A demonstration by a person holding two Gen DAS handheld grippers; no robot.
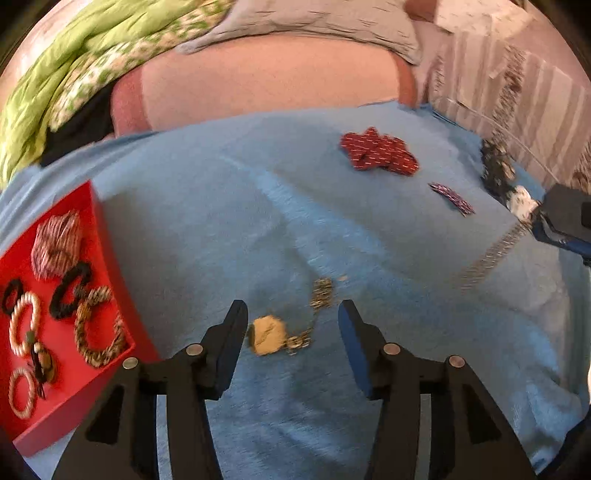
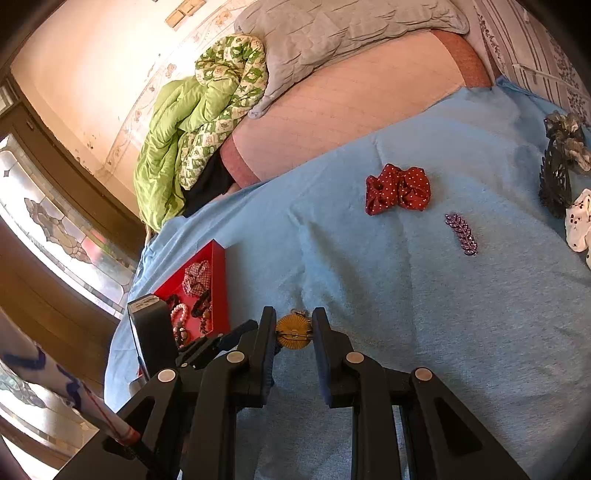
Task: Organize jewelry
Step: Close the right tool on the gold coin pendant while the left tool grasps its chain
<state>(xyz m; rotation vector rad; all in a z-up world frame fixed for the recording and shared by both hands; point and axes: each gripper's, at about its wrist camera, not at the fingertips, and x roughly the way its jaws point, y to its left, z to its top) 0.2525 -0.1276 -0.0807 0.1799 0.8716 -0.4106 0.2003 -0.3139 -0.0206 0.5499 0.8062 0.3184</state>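
In the left wrist view my left gripper (image 1: 291, 306) is open over the blue cloth (image 1: 229, 229). A gold pendant (image 1: 266, 334) lies between its fingers, close to the left pad, and its chain (image 1: 322, 291) trails away. A blurred chain (image 1: 491, 254) runs up to my right gripper (image 1: 554, 214) at the right edge. In the right wrist view my right gripper (image 2: 293, 314) is shut on a round pleated gold disc (image 2: 293, 332). The left gripper (image 2: 236, 334) sits just to its left. A red tray (image 1: 110, 266) (image 2: 219, 266) holds scrunchies and bracelets.
A red dotted scrunchie (image 1: 376, 153) (image 2: 397, 188) and a purple leaf clip (image 1: 452, 199) (image 2: 461, 234) lie farther out on the cloth. A black clip (image 2: 554, 181), a grey scrunchie (image 2: 569, 136) and a white scrunchie (image 2: 578, 221) sit far right. A green quilt (image 2: 166, 147) and a grey pillow (image 2: 332, 33) lie behind.
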